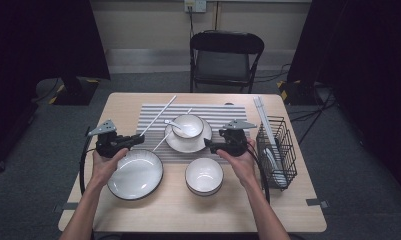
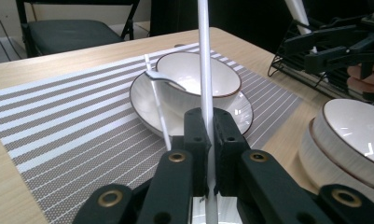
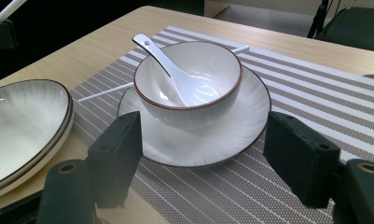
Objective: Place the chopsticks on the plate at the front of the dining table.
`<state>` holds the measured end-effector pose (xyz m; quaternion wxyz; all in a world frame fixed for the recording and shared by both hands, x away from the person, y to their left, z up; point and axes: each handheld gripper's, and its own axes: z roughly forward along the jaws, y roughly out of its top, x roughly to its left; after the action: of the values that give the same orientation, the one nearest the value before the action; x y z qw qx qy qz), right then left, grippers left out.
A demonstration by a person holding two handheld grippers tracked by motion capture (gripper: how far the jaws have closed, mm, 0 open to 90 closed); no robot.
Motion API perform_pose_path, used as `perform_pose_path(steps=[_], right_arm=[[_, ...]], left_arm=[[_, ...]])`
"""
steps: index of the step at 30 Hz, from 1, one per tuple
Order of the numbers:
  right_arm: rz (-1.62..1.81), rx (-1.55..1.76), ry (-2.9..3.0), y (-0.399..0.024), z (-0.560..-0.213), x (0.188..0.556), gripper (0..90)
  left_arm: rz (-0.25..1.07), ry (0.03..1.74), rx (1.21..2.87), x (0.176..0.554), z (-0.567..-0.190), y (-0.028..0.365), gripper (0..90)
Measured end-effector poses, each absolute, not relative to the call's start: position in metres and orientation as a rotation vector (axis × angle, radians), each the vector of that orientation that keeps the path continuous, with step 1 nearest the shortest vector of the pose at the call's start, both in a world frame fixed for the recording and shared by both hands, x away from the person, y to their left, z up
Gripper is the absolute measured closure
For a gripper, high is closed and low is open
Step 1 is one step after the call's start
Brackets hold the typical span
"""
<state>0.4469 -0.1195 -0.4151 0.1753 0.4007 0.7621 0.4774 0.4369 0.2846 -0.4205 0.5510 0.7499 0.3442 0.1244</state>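
Observation:
My left gripper [image 1: 139, 139] is shut on a long white chopstick [image 1: 158, 116], which slants up and away over the striped placemat [image 1: 223, 112]. In the left gripper view the chopstick [image 2: 204, 70] runs straight up from between the closed jaws. A second chopstick [image 2: 157, 102] lies on the mat against the saucer [image 1: 188, 143]. On the saucer stands a white bowl [image 1: 188, 125] holding a white spoon [image 3: 170, 70]. My right gripper [image 1: 208, 145] is open, its jaws either side of the saucer [image 3: 240, 130] and just short of it, holding nothing.
A large dark-rimmed plate [image 1: 135, 174] sits front left and a stack of small bowls [image 1: 204, 175] front centre. A black wire rack [image 1: 278, 150] with more white chopsticks stands at the right edge. A folding chair [image 1: 225, 55] is beyond the table.

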Motion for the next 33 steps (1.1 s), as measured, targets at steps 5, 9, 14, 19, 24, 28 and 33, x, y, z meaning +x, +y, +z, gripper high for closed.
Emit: perform_pose_path(steps=[5, 9, 14, 19, 24, 28, 33], right_arm=[[1.324, 1.144, 2.161, -0.123, -0.420, 0.446, 27.8], [1.311, 1.149, 2.156, -0.126, -0.425, 0.444, 28.0], [1.297, 1.184, 2.149, -0.133, -0.432, 0.442, 28.0], [1.264, 1.199, 2.159, -0.135, -0.441, 0.441, 28.1], [1.236, 1.214, 2.172, -0.136, -0.447, 0.443, 28.4], [1.225, 1.228, 2.176, -0.138, -0.453, 0.443, 28.4], [1.219, 1.219, 2.175, -0.137, -0.458, 0.440, 28.3]], left_arm=[[0.287, 0.845, 1.773, 0.444, -0.424, 0.286, 86.2], [0.294, 0.844, 1.791, 0.452, -0.419, 0.284, 86.2], [0.312, 0.842, 1.791, 0.459, -0.409, 0.285, 86.2], [0.311, 0.868, 1.811, 0.470, -0.406, 0.285, 86.2], [0.300, 0.865, 1.806, 0.479, -0.401, 0.280, 86.2], [0.290, 0.881, 1.791, 0.487, -0.404, 0.277, 86.2], [0.277, 0.913, 1.820, 0.497, -0.413, 0.270, 86.2]])
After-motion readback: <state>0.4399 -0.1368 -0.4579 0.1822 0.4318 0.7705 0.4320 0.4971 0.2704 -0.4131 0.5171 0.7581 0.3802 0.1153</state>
